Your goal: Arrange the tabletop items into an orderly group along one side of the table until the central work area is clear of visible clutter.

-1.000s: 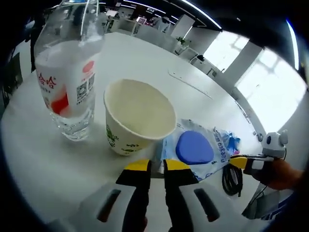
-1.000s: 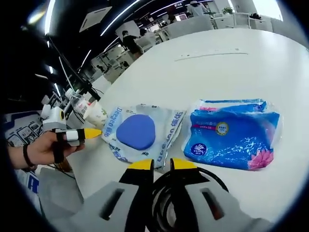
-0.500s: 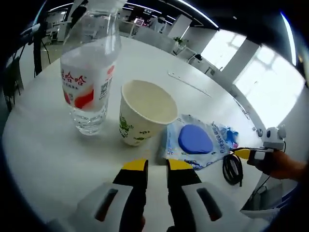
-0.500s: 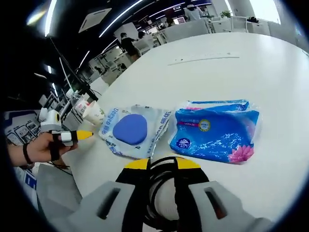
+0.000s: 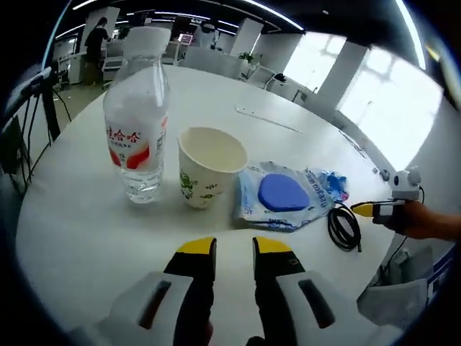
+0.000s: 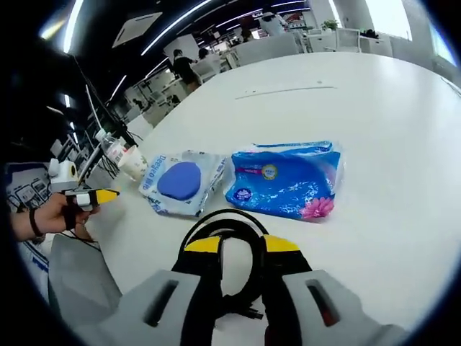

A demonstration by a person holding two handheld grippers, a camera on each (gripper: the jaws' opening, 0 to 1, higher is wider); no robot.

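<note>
A clear water bottle (image 5: 137, 122) with a red label stands upright at the left, a paper cup (image 5: 210, 166) close beside it. To their right lie a wipes pack with a blue lid (image 5: 284, 194) and a black cable coil (image 5: 344, 227). My left gripper (image 5: 234, 249) hovers short of the cup, open by a narrow gap with nothing in it. My right gripper (image 6: 243, 245) is open over the near part of the cable coil (image 6: 223, 227), which lies flat on the table. Behind it sit the wipes pack (image 6: 180, 184) and a blue tissue pack (image 6: 284, 180).
The round white table (image 5: 79, 231) curves off close at the left and near edges. A hand holds the right gripper (image 5: 374, 210) just beyond the cable. The left gripper (image 6: 97, 196) shows by the table's edge, with the bottle (image 6: 115, 151) and cup (image 6: 135, 164) behind it. Desks and chairs stand beyond.
The right jaws have widened and drawn back, and the cable now lies loose on the table. The left gripper has pulled back from the cup, its jaws slightly wider.
</note>
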